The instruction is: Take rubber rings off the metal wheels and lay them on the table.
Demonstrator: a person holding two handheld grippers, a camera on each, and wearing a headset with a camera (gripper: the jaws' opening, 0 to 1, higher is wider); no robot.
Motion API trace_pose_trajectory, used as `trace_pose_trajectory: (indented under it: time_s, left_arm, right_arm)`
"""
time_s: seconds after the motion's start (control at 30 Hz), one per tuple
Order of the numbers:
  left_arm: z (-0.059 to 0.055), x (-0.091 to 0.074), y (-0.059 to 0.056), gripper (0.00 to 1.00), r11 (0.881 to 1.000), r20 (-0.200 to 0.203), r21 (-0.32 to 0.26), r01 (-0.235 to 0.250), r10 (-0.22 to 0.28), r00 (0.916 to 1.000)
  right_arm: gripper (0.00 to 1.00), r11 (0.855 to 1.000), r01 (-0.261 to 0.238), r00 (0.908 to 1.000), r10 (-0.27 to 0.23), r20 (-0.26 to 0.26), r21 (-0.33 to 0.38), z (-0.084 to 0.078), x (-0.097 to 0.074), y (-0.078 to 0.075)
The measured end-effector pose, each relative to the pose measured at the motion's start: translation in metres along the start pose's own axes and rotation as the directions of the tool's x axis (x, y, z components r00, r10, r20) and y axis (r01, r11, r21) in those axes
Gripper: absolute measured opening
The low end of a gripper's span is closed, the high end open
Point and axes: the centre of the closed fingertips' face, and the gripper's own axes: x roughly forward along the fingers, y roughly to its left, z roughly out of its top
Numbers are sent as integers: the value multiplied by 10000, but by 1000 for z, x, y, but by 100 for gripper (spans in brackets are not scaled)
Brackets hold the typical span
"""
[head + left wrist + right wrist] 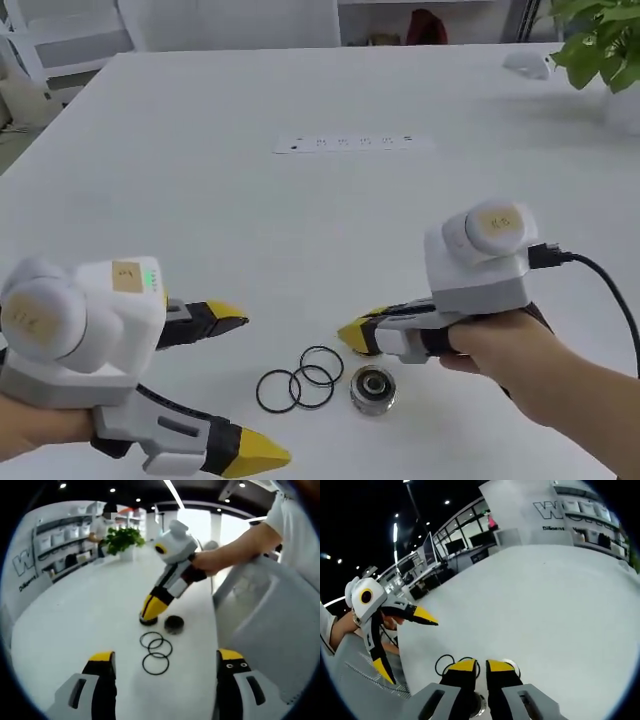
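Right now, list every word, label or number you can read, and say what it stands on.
"W" on the wall, left gripper view; the small line beneath is too blurred to read.
"W" on a wall panel, right gripper view; the following letters and the small line beneath are unreadable.
Tan sticker on the right gripper: blurred.
Marks on the table strip: too small.

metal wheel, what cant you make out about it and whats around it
- Metal wheel: whether a ring is still on it; too small in the head view, covered by the jaws in the right gripper view.
- Right gripper: whether it pinches anything; the dark shape under its tips in the left gripper view is too small.
- Rubber rings: partly behind the same jaws in that view.
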Motion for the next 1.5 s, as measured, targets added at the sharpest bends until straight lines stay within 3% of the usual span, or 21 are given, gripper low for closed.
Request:
trace_pose_trajectory:
  time_s: [0.3, 0.5, 0.8, 0.9, 1.03, 1.23, 1.5]
  left_arm:
    - [1, 0, 1, 83, 10000, 36, -33, -11, 11, 10000]
    - [0, 0, 2, 83, 10000, 39, -52, -62, 62, 10000]
    - [4, -2, 3, 83, 9999, 168, -71, -151, 152, 9997]
    - [5, -2, 5, 82, 9997, 251, -101, -236, 239, 9994]
    - [2, -1, 4, 81, 9997, 66, -24, -232, 232, 9997]
    - [4, -2, 9, 82, 9991, 98, 52, -429, 429, 9990]
    - [30, -8, 15, 83, 9983, 885, -118, -567, 575, 9944]
  right_arm:
    - [6, 9986, 343, 9976, -367, 586, 414, 14, -11, -16]
    - [9, 9931, 512, 9930, -619, 1004, 1058, 21, -22, -30]
    - [12, 9913, 418, 9960, -513, 738, 1244, 15, -22, -33]
    - [13, 9949, 566, 9970, -608, 482, 838, 11, -22, -34]
    - [14, 9957, 471, 9981, -500, 356, 798, 8, -23, -33]
    - [16, 9966, 445, 9987, -462, 228, 697, 4, -32, -35]
    - [15, 9982, 534, 9959, -513, -739, 257, -25, -41, -45]
